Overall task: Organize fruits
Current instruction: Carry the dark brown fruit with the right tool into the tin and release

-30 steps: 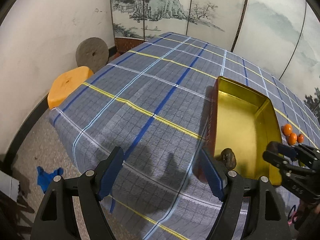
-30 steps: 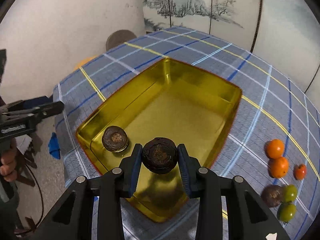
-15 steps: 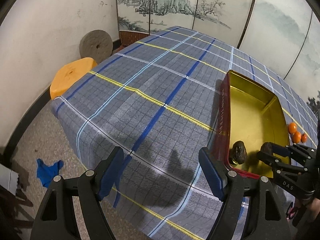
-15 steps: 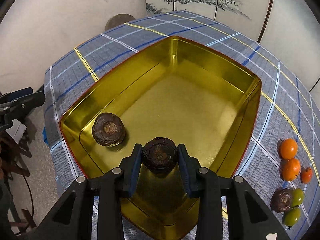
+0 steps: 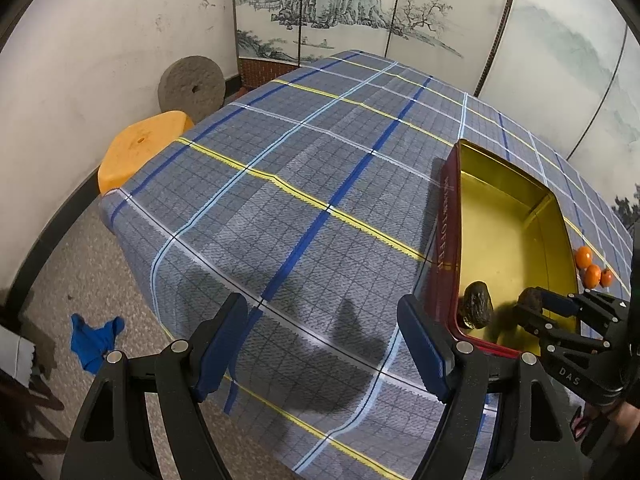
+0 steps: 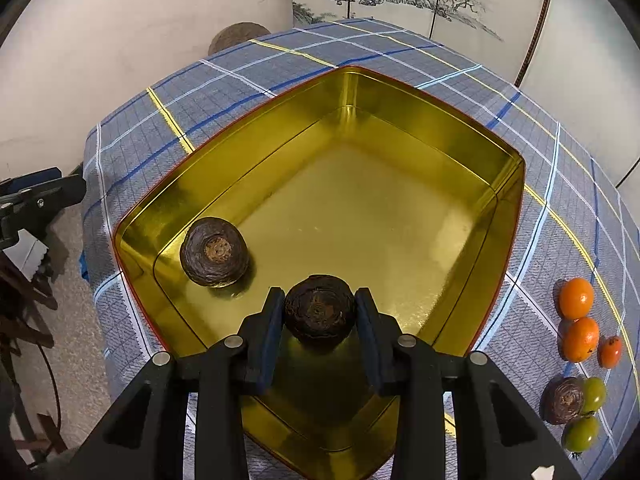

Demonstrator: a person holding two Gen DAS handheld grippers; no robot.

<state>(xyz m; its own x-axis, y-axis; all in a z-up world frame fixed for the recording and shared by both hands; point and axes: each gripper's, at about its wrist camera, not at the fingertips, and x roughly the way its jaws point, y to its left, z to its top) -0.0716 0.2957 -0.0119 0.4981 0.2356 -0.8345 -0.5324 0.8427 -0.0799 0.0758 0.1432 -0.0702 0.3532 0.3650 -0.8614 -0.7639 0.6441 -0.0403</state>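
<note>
The dark brown fruit [image 6: 319,311] sits pinched between the blue pads of my right hand-held gripper [image 6: 320,320], low over the near part of the gold tin [image 6: 500,184]. Whether it touches the tin floor I cannot tell. It is round and squat, with a wrinkled, ridged skin and a paler, rough centre facing the camera. From my left wrist view the same fruit [image 5: 530,300] shows as a dark lump at the tips of the right hand-held gripper [image 5: 536,308], inside the tin's near end.

A second fruit of the same kind [image 6: 213,251] lies on the tin floor to the left of the held one, close to the tin's near-left wall and apart from my gripper. The tin [image 5: 448,240] is gold inside and red outside with lettering along its side; it stands on the worktop [image 5: 320,184], which is covered by a grey-blue checked cloth with blue, white and yellow lines.

On the cloth to the right of the tin lie two orange fruits [image 6: 576,298], a small red-orange one [image 6: 610,352], another dark brown fruit [image 6: 563,400] and two green ones [image 6: 582,434], all bunched together.

My left hand-held gripper [image 5: 322,344] hangs over the worktop's near-left part, to the left of the tin, its jaws spread with nothing between them.
</note>
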